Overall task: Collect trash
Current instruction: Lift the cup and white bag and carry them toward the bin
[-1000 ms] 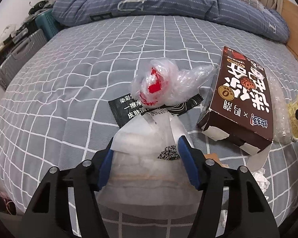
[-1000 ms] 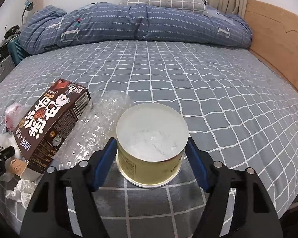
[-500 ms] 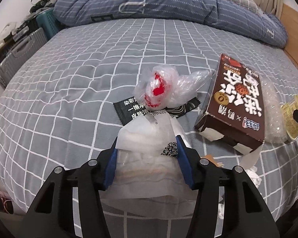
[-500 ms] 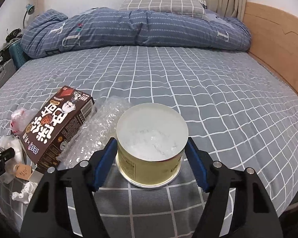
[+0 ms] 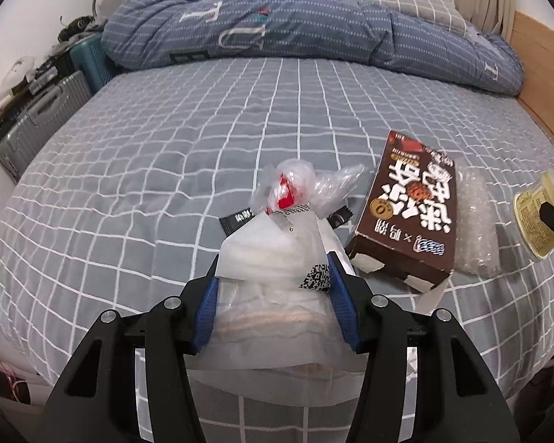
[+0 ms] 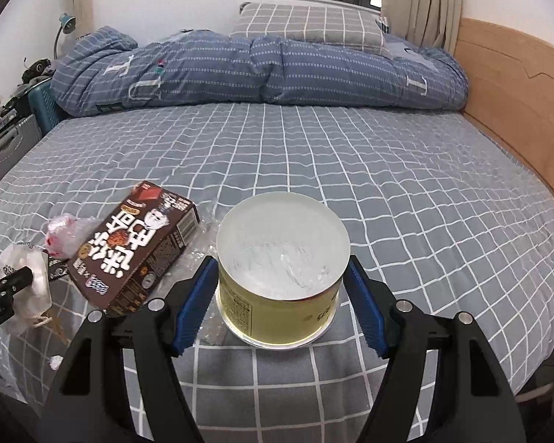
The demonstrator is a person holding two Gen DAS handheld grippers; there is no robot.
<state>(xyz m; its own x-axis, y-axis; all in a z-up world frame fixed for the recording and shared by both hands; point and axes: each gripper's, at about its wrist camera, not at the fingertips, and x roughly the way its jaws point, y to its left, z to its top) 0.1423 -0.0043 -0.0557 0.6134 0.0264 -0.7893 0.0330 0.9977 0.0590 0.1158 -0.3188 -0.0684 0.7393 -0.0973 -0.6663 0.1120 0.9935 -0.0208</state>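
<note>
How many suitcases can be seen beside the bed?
2. A grey suitcase stands left of the bed; a teal suitcase is behind it. More may be hidden.

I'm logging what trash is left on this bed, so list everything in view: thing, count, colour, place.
white paper bag: 1, translucent white, clamped in the left gripper
can: 1, pale yellow with a white lid, clamped in the right gripper
snack box: 1, dark brown, on the bed between the two grippers
bubble wrap: 1, clear, beside the box on its can side
crumpled plastic bag: 1, clear with red, just beyond the paper bag
black sachet: 1, black, partly under the plastic bag
tissue scrap: 1, white, near the bed's front edge
bed: 1, grey with white checks
duvet: 1, blue, rolled at the far end
suitcases: 2, grey and teal, left of the bed
left gripper: black, blue pads
right gripper: black, blue pads
</note>
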